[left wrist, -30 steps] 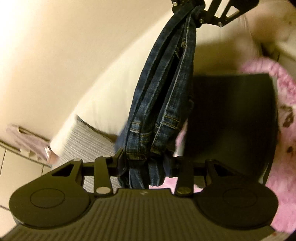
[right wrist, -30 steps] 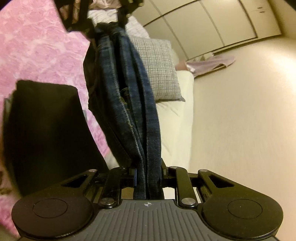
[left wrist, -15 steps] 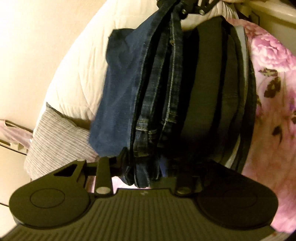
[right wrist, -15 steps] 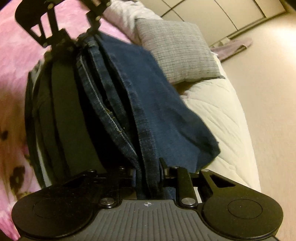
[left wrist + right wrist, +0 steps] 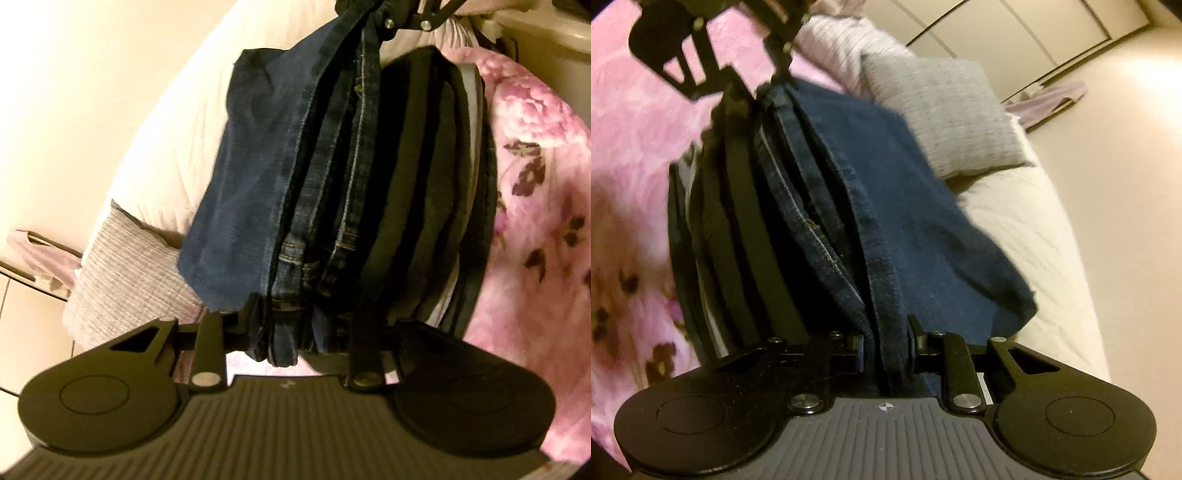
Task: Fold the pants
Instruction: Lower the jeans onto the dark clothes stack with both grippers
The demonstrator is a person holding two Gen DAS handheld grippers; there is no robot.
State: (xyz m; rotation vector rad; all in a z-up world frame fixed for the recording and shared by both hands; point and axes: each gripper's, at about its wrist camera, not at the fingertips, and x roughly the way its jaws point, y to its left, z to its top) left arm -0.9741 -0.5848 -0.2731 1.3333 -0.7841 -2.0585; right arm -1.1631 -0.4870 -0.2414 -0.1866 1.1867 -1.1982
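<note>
Dark blue jeans [image 5: 258,177] are folded into a long bundle and stretched between my two grippers. My left gripper [image 5: 291,332] is shut on one end of the bundle, near the hems. My right gripper [image 5: 886,343] is shut on the other end. In the left wrist view the right gripper [image 5: 384,14] shows at the top, clamped on the denim. In the right wrist view the left gripper [image 5: 750,88] shows at the top left, also clamped on the jeans [image 5: 905,206]. One flap of denim drapes onto the white mattress [image 5: 1027,236]. The bundle lies beside a stack of dark folded garments [image 5: 428,192].
A pink flowered blanket [image 5: 532,206] covers the bed beside the dark stack [image 5: 731,229]. A grey woven pillow [image 5: 953,118] lies on the white mattress [image 5: 162,155], near the jeans. Beige floor [image 5: 1126,184] and white closet doors [image 5: 1034,29] lie beyond, with a lilac cloth [image 5: 1049,96] at their foot.
The jeans hung in the air a second ago. Both grippers have come down with them, and the denim now rests beside the dark stack, one flap spread on the mattress.
</note>
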